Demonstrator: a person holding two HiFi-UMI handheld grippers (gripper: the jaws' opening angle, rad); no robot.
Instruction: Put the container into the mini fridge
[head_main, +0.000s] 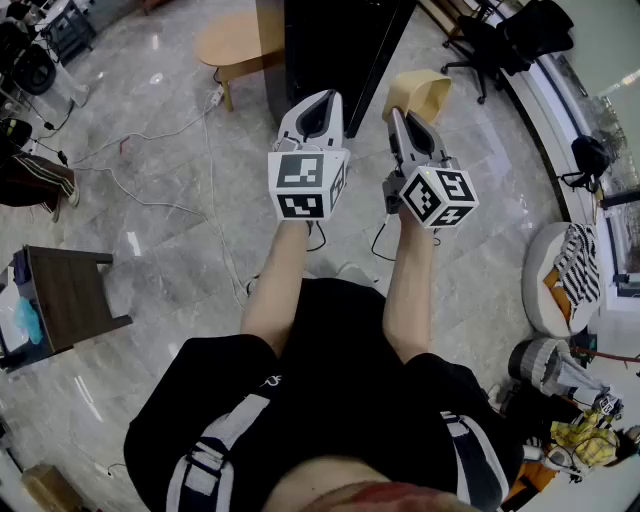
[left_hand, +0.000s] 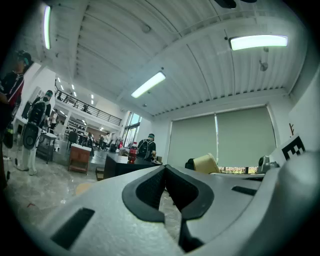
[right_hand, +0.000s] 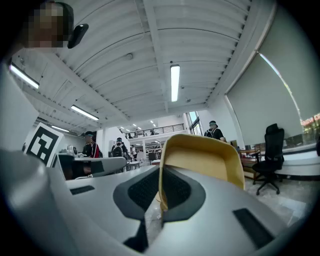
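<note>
Item: container (head_main: 421, 92), one, pale yellow-tan, thin-walled, open-topped tub with rounded corners and a slightly flared rim; the inside, as far as the right gripper view showed it (right_hand: 200, 160), was bare. Location: in the air above the marble floor (head_main: 160, 250), at about one o'clock from the person's body in the head view, carried on its side rather than upright. Holder: right gripper (head_main: 399, 118), jaws nearly together and pinching one side wall of the tub edge-on, the wall passing straight between the dark pads (right_hand: 175, 192). Left gripper (head_main: 318, 104): jaws closed pad against pad with nothing between them (left_hand: 165, 172), raised just beside the right gripper at its nine o'clock. Destination: a tall dark cabinet (head_main: 335, 40) stood at twelve o'clock beyond both grippers, beside a light wooden table (head_main: 232, 40) at eleven o'clock; whether this was the mini fridge, and whether any door was open, could not be told. Step judged in hand: carrying the tub toward the fridge. Handling notes: the wall looked thin and likely to flex, so the pinch should be firm but not crushing; the tub should be levelled before it goes in; the free left gripper was best placed to deal with the door.
</note>
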